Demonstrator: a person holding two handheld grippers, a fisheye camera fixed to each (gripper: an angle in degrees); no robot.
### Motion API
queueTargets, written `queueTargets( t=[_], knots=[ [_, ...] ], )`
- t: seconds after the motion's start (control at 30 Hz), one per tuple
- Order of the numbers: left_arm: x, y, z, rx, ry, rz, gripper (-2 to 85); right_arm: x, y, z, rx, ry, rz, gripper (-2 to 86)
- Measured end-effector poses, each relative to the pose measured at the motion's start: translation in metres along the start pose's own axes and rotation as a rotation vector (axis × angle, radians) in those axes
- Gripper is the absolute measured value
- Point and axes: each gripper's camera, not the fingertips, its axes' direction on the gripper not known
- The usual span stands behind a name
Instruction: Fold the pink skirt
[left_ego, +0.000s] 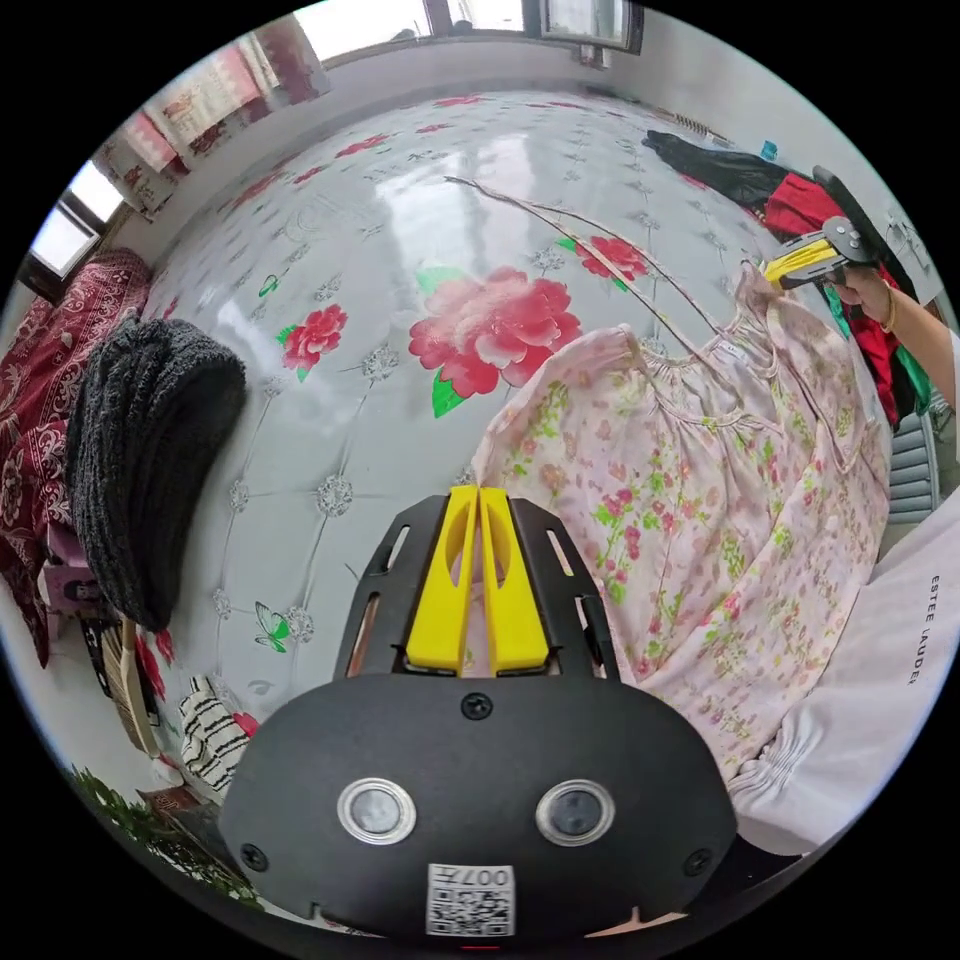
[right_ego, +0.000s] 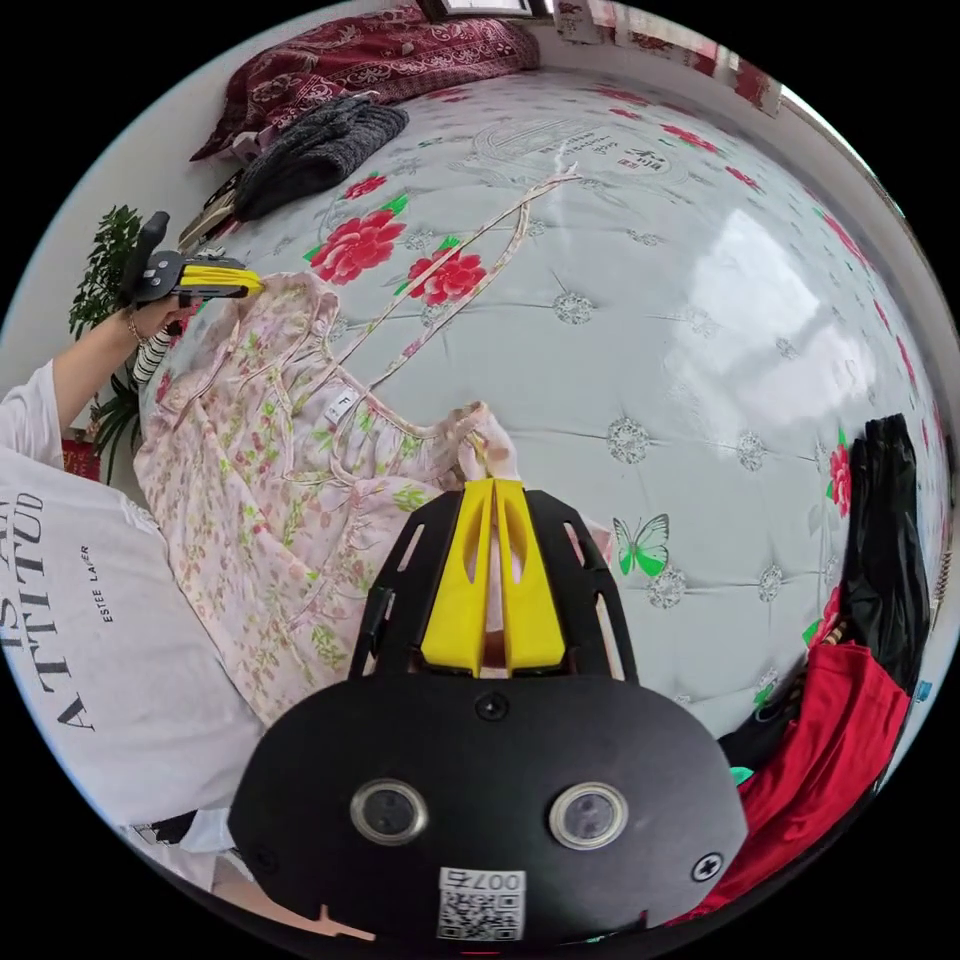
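Observation:
The pink floral skirt (left_ego: 700, 500) hangs spread in front of the person, its top edge gathered, over the flowered bed cover (left_ego: 450, 200). Two thin ties (left_ego: 560, 215) trail from it across the bed. In the left gripper view my left gripper (left_ego: 478, 492) is shut on one top corner of the skirt. The right gripper (left_ego: 800, 262) pinches the far top corner. In the right gripper view the right gripper (right_ego: 493, 483) is shut on a bunched corner of the skirt (right_ego: 270, 470), and the left gripper (right_ego: 215, 280) holds the other corner, a hand behind it.
A dark grey knit garment (left_ego: 150, 450) lies at one side of the bed near a red patterned quilt (right_ego: 380, 50). Red and black clothes (right_ego: 850, 740) are piled at the other side. The person's white shirt (right_ego: 90, 620) is close behind the skirt.

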Motion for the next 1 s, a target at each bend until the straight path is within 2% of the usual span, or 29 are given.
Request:
queueTargets(
  t=[0.2, 0.37, 0.53, 0.77, 0.83, 0.9, 1.0],
  knots=[
    [0.006, 0.063, -0.083, 0.173, 0.022, -0.024, -1.0, -0.021, 0.064, -0.087, 0.217, -0.106, -0.013, -0.2],
    [0.049, 0.152, -0.127, 0.205, 0.067, -0.026, -1.0, -0.07, 0.144, -0.115, 0.218, -0.105, -0.045, -0.2],
    [0.103, 0.237, -0.114, 0.085, 0.167, -0.12, -1.0, -0.111, 0.228, -0.089, 0.103, -0.136, 0.037, -0.2],
    [0.151, 0.294, -0.016, -0.145, 0.221, -0.234, -0.8, -0.122, 0.298, 0.025, -0.099, -0.221, 0.187, -0.1],
    [0.15, 0.3, -0.009, -0.113, 0.223, -0.261, -0.5, -0.116, 0.309, 0.043, -0.123, -0.222, 0.22, 0.1],
    [0.136, 0.304, -0.01, -0.087, 0.252, -0.398, 0.9, -0.102, 0.322, 0.046, -0.063, -0.279, 0.293, 0.6],
    [0.133, 0.309, -0.028, -0.016, 0.227, -0.435, 5.1, -0.089, 0.337, 0.028, 0.033, -0.309, 0.35, 2.6]
  ],
)
